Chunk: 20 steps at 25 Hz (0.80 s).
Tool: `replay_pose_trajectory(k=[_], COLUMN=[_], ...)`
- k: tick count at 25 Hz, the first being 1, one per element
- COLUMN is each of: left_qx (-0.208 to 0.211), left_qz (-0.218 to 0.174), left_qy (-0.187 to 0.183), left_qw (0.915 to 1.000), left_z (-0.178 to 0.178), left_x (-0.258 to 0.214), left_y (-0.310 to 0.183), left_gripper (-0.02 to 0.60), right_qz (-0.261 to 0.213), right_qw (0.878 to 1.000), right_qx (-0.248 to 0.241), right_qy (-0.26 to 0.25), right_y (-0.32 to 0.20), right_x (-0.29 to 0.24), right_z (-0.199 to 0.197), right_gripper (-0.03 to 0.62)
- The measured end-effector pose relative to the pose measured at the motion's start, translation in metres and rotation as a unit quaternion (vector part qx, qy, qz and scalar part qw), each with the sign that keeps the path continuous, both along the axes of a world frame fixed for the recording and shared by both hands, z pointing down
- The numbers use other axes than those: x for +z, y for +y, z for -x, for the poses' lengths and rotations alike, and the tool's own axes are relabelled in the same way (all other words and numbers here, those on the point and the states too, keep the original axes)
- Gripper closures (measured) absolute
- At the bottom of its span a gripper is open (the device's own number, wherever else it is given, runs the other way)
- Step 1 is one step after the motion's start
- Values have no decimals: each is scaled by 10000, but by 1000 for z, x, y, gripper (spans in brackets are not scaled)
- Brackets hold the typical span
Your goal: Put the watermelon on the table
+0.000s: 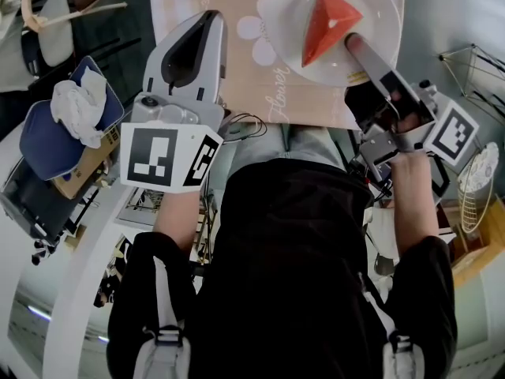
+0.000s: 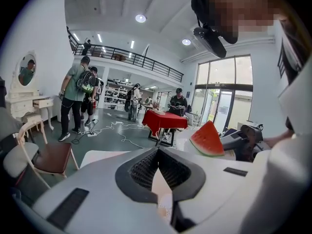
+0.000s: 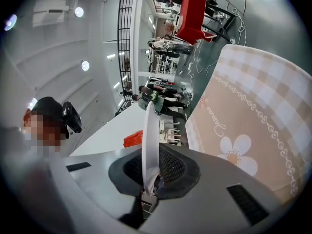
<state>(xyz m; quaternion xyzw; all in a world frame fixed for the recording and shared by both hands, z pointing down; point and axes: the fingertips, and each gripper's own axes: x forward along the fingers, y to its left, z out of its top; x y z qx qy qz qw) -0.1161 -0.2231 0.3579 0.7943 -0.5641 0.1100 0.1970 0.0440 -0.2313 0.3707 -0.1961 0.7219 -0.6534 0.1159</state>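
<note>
Seemingly watermelon (image 1: 327, 22) atop plate (image 1: 383, 6) w/ rim in right gripper (image 1: 353, 46).

Your watermelon (image 1: 327, 24) is a single triangular wedge of bright red flesh, with a thin pale-and-green rind along its curved lower edge. It stands on that rind with its tip up, near the middle of a round white plate (image 1: 379, 14). The plate is over the table (image 1: 237, 77), which wears a beige checked cloth printed with white flowers. Whether plate and cloth touch, you cannot tell. Your right gripper (image 1: 357, 50) pinches the plate's near rim, just beside the wedge.
</note>
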Motion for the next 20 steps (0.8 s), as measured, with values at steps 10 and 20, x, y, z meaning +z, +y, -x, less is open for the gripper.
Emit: replay_pose_trajectory(k=[10,20], left_qx=[-163,-257], left_qz=[210,382], left_qy=[-25,14], left_qw=[9996,9989], left_z=[15,20], left_x=[27,64], left_y=[-5,0], left_gripper=[572,572], right_qz=[228,320], right_qw=[9996,9989], right_qx=[-163,-335], right_qy=[62,90], right_y=[1,9], right_x=[38,79], right_z=[12,23], right_gripper=[574,574])
